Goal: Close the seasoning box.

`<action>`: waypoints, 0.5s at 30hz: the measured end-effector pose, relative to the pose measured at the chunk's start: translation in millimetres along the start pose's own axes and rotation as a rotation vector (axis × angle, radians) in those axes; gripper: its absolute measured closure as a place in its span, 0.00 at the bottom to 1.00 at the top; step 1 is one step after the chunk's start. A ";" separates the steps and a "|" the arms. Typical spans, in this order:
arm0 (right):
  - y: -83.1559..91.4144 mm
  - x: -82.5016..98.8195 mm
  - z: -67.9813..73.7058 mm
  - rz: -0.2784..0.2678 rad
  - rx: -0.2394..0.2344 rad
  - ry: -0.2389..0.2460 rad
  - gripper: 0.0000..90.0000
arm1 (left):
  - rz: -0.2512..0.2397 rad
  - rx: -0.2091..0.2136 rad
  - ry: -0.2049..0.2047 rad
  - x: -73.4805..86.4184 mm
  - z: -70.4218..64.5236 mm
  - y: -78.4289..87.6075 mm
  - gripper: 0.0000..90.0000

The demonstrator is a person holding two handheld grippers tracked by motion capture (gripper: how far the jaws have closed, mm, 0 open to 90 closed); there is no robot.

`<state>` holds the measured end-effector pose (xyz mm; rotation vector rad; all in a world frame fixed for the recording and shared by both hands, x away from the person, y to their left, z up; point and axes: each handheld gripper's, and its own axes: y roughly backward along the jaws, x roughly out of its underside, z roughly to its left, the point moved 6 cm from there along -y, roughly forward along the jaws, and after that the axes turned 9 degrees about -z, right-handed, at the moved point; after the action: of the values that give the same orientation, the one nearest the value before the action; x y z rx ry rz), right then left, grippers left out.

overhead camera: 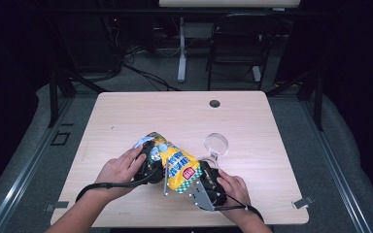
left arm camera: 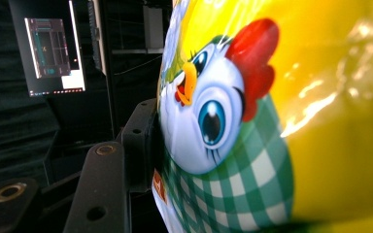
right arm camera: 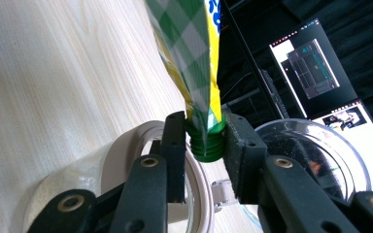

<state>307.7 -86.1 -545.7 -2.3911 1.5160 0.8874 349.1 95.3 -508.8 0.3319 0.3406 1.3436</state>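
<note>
A yellow snack bag (overhead camera: 177,164) with a cartoon chicken and green checks is held just above the wooden table (overhead camera: 126,111), tilted between both grippers. My left gripper (overhead camera: 151,159) is shut on its upper left end. In the left gripper view the bag (left arm camera: 272,121) bulges against one black finger (left arm camera: 143,138), and the other finger is hidden behind it. My right gripper (overhead camera: 197,178) is shut on the lower right end. In the right gripper view its pads (right arm camera: 205,141) pinch the crimped green seam of the bag (right arm camera: 194,58).
A clear round plastic container (overhead camera: 216,144) lies on the table just beyond the right gripper, and it appears behind the jaws as a clear dome (right arm camera: 315,155) beside a white ring (right arm camera: 111,160). A cable hole (overhead camera: 214,103) sits near the far edge. A chair (overhead camera: 238,43) stands beyond the table.
</note>
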 end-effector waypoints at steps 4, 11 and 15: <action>-0.1 -0.1 -0.2 -0.001 0.003 -0.004 0.79 | 0.002 -0.004 -0.012 -0.7 1.9 0.5 0.56; -0.1 -1.2 -0.2 0.002 0.007 -0.004 0.79 | 0.012 -0.004 -0.047 -1.4 6.1 2.3 0.56; -0.3 -1.7 0.1 -0.001 0.011 -0.008 0.79 | 0.014 -0.007 -0.050 -1.7 6.8 2.9 0.57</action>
<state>307.4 -84.6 -544.9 -2.3774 1.5134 0.8854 349.0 94.0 -501.3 0.3616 0.2925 1.3478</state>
